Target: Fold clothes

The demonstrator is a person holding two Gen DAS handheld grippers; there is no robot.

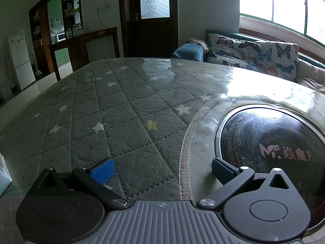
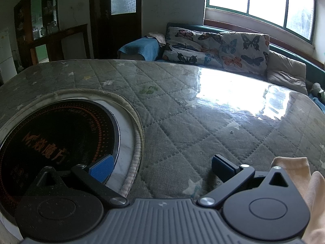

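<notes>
In the left wrist view, a white refrigerator [image 1: 19,59] stands at the far left edge, with a dark wooden shelving unit [image 1: 54,30] beside it and a dark door with a frosted glass pane [image 1: 151,16] at the upper middle. The grey quilted star-patterned cover [image 1: 101,109] under a glossy clear sheet spreads over the table across the middle of the frame. At the bottom, the left gripper [image 1: 162,167] hangs over this cover with its blue-padded fingers [image 1: 103,170] spread wide and nothing between them. To the lower right lies a round black glass heating plate with pale lettering [image 1: 274,142], set in a circular cut-out of the cover; the right-hand finger overlaps its rim in the picture. Butterfly-print cushions [image 1: 254,55] sit on a sofa at the upper right, below a bright window [image 1: 284,2].

In the right wrist view the same black plate [image 2: 56,134] fills the lower left. The right gripper [image 2: 162,166] sits at the bottom centre, its fingers [image 2: 101,167] likewise wide apart and empty, over the quilted cover [image 2: 193,126]. At the lower right edge a pale peach-coloured garment [image 2: 310,183] lies on the table (only a corner of it shows), just beside the gripper's housing and apart from the fingers.
</notes>
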